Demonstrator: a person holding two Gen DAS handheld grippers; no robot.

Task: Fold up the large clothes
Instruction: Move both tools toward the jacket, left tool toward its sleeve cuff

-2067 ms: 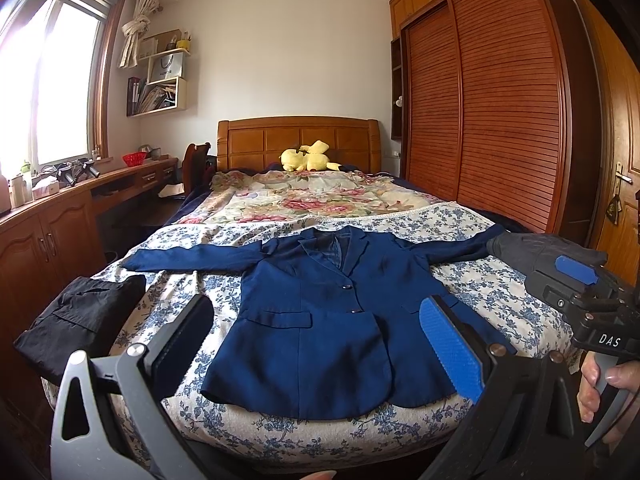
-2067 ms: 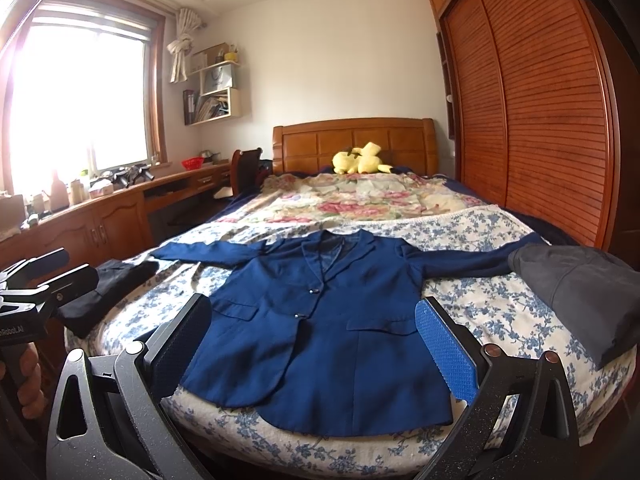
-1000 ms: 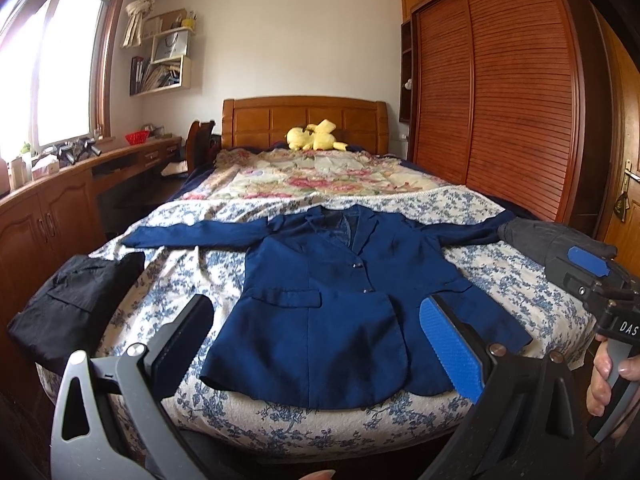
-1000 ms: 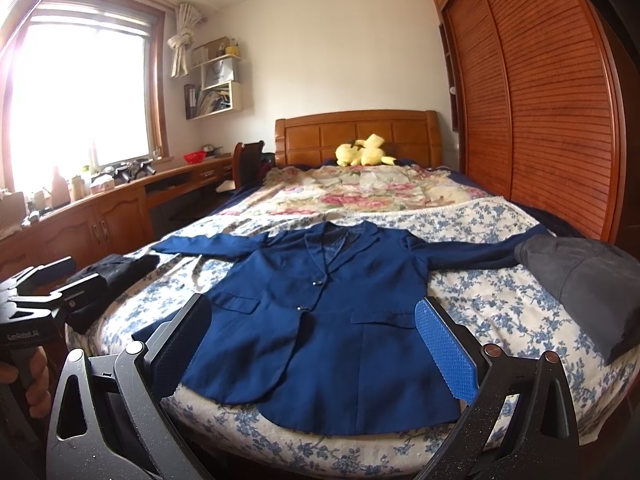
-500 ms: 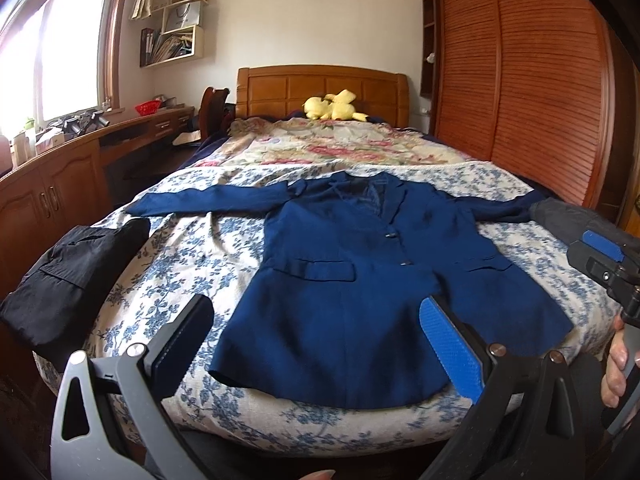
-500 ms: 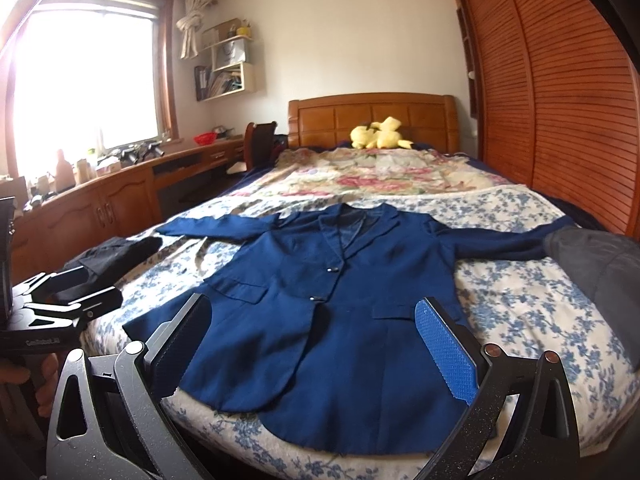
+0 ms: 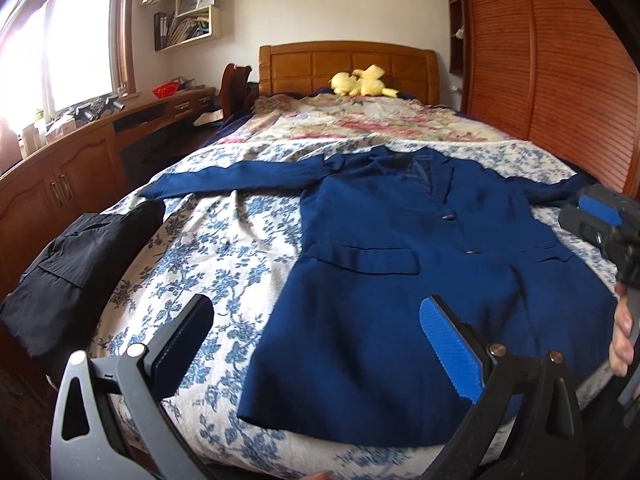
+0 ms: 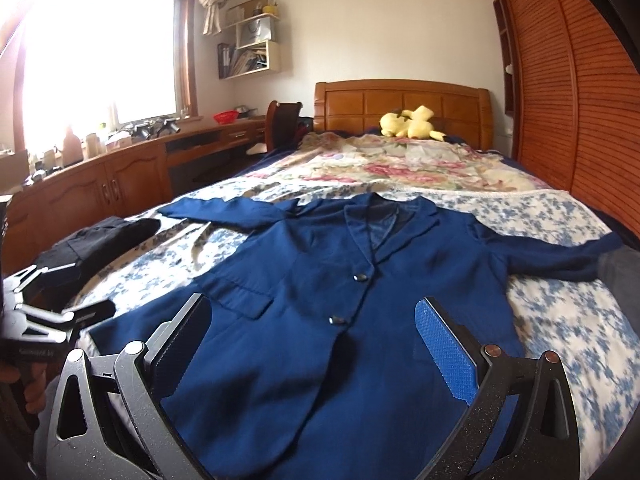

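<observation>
Blue jacket (image 7: pixel 420 264) flat, face-up, hem at bed (image 7: pixel 224 248) foot edge. We hover left gripper (image 7: pixel 316 344), right gripper (image 8: pixel 312 344) above hem, both wide apart, empty. Approach step; next: pinch hem corners.

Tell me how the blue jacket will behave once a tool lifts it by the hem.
The blue jacket lies flat with creases, so it will probably sag. Its spread sleeves would likely trail. Woven cloth against the right tool's textured pads probably won't slip.

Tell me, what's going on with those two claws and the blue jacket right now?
Left gripper open, empty. Right gripper open, empty. Blue jacket flat on bed, unfolded. Nothing in the way.
</observation>
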